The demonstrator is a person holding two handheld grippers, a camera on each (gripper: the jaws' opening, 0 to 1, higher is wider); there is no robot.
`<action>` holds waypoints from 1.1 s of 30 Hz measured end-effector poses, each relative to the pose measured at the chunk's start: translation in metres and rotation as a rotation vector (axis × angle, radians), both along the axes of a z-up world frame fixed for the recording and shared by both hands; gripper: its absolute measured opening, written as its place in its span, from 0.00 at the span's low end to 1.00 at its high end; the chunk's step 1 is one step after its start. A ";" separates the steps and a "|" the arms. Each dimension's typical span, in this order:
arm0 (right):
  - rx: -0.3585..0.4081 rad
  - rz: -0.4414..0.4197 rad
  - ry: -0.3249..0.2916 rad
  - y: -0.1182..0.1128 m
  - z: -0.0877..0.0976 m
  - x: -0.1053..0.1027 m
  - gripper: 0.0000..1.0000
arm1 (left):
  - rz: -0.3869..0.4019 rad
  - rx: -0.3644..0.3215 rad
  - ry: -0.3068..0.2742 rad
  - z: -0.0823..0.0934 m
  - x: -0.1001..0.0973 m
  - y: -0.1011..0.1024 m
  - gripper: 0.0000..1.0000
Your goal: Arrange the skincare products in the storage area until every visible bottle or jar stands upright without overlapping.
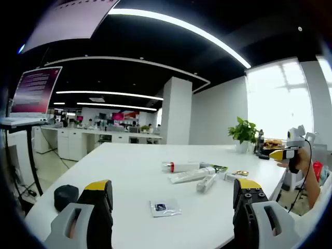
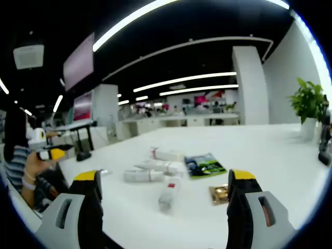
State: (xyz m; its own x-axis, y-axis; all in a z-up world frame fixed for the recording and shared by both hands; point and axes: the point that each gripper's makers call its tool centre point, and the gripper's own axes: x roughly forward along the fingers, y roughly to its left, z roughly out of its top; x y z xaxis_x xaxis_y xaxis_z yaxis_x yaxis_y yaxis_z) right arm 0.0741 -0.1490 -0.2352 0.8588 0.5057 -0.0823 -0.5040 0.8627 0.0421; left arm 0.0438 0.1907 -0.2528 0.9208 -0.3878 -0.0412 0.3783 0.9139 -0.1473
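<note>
Several white skincare tubes lie flat on the white table (image 1: 129, 161). In the left gripper view a red-capped tube (image 1: 176, 166) lies farthest, with two more tubes (image 1: 194, 175) (image 1: 206, 182) in front of it. My left gripper (image 1: 173, 199) hovers open, short of them. In the right gripper view the tubes (image 2: 140, 176) (image 2: 168, 194) (image 2: 166, 154) lie in a loose cluster ahead of my open right gripper (image 2: 163, 179). Nothing sits between either pair of jaws. The right gripper (image 1: 285, 153) shows at the table's far right, held by a hand.
A green packet (image 2: 205, 165) and a gold sachet (image 2: 220, 193) lie beside the tubes. A small clear sachet (image 1: 165, 207) and a black round object (image 1: 66, 196) lie near me. A potted plant (image 1: 243, 132) stands at the table's far end. A person (image 2: 21, 166) stands at the table's left edge.
</note>
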 end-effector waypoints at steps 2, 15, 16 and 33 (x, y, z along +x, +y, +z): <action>-0.003 -0.016 0.001 -0.004 0.000 0.001 1.00 | -0.001 -0.003 0.004 -0.002 0.001 0.000 1.00; 0.006 -0.024 -0.011 -0.009 0.003 0.001 1.00 | 0.015 -0.021 -0.052 0.004 0.005 0.002 1.00; 0.006 -0.021 -0.010 -0.009 0.003 0.002 1.00 | 0.031 -0.032 -0.082 0.008 0.006 0.004 1.00; 0.021 -0.030 -0.003 -0.012 0.002 0.005 0.98 | 0.026 -0.022 -0.049 -0.001 0.010 0.003 1.00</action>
